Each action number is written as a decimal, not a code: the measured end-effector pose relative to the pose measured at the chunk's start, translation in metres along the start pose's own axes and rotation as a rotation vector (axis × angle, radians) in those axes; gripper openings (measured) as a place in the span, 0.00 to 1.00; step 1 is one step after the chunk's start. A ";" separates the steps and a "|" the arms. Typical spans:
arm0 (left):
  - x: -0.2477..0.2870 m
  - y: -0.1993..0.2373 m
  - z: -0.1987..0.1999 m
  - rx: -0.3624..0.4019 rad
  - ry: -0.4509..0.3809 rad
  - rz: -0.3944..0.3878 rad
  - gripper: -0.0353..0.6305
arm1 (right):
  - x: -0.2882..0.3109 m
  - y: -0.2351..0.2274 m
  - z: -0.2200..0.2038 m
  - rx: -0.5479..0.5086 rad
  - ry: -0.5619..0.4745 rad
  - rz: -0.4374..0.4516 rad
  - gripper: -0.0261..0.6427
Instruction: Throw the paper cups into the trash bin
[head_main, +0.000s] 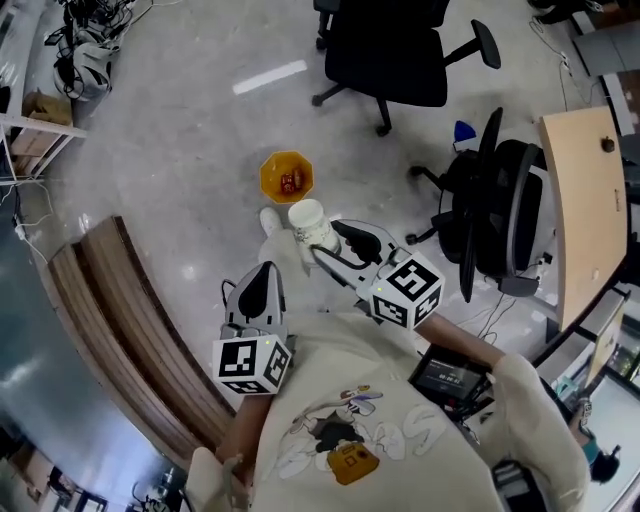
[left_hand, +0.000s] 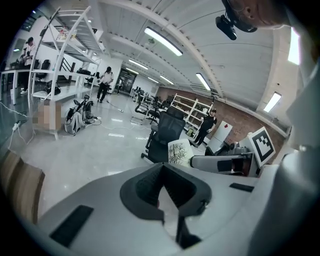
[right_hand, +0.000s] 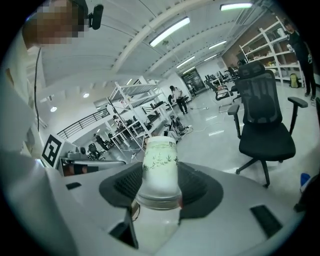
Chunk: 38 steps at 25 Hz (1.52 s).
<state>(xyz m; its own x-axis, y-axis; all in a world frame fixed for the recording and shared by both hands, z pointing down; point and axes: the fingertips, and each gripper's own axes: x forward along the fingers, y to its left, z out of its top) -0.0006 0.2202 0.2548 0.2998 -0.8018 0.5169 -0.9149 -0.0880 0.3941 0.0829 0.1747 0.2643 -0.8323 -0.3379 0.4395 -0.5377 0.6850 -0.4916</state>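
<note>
A white paper cup (head_main: 309, 222) with a green bamboo print is clamped in my right gripper (head_main: 320, 238), held out over the floor. In the right gripper view the cup (right_hand: 160, 165) stands upright between the dark pads, and the right gripper (right_hand: 160, 189) is shut on it. An orange trash bin (head_main: 267, 178) with something red inside stands on the floor just beyond the cup. My left gripper (head_main: 262, 270) hangs lower left of the cup; in its own view the left gripper (left_hand: 161, 168) has its jaw tips touching and holds nothing. The same view shows the cup (left_hand: 179, 152).
A small white object (head_main: 270, 220) lies on the floor beside the cup. A black office chair (head_main: 390, 50) stands beyond the bin, and another chair (head_main: 500, 215) to the right by a wooden desk (head_main: 585, 210). A curved wooden bench (head_main: 120, 320) runs along the left.
</note>
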 end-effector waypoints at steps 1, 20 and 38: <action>0.008 0.005 0.005 -0.005 0.001 -0.006 0.06 | 0.007 -0.003 0.005 -0.001 0.004 -0.001 0.38; 0.144 0.096 0.010 -0.021 0.143 -0.092 0.06 | 0.135 -0.126 -0.007 0.045 0.189 -0.069 0.34; 0.330 0.218 -0.201 -0.170 0.275 0.047 0.06 | 0.308 -0.343 -0.294 0.120 0.487 -0.214 0.05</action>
<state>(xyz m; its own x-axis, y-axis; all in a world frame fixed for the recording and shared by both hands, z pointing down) -0.0464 0.0552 0.6638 0.3417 -0.6108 0.7142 -0.8781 0.0632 0.4742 0.0502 0.0257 0.7892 -0.5590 -0.1041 0.8226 -0.7234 0.5460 -0.4225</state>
